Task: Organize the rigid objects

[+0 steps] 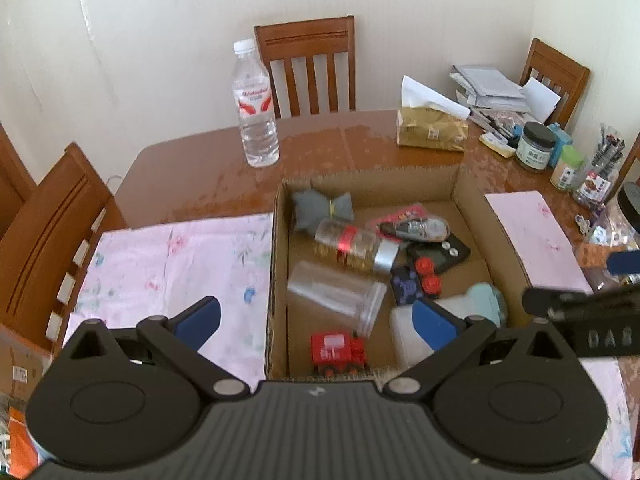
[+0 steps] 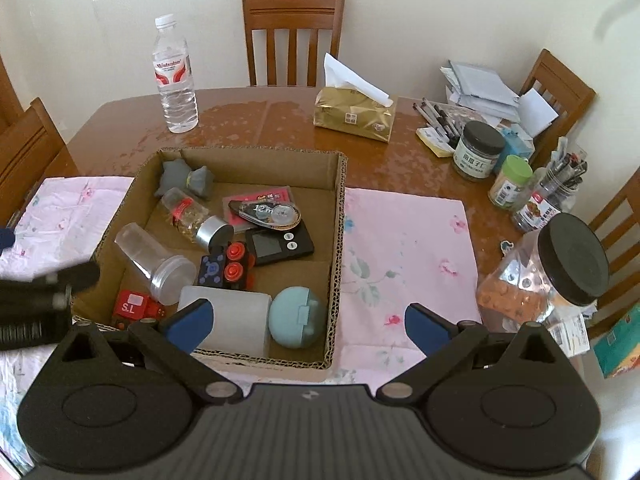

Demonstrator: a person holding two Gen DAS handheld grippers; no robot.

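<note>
With both the left gripper [image 1: 318,320] and right gripper [image 2: 308,322] spread and empty, the big jar [image 2: 548,276] at three o'clock of the box [image 2: 340,216] looks heavy, slick, best pinched across its body.

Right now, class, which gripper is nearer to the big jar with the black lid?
Right. The right gripper hangs open just left of the jar; the left gripper is open over the cardboard box, farther away.

Both wrist views look steeply down, seemingly close, sharing the cardboard box [image 1: 472,196].
</note>
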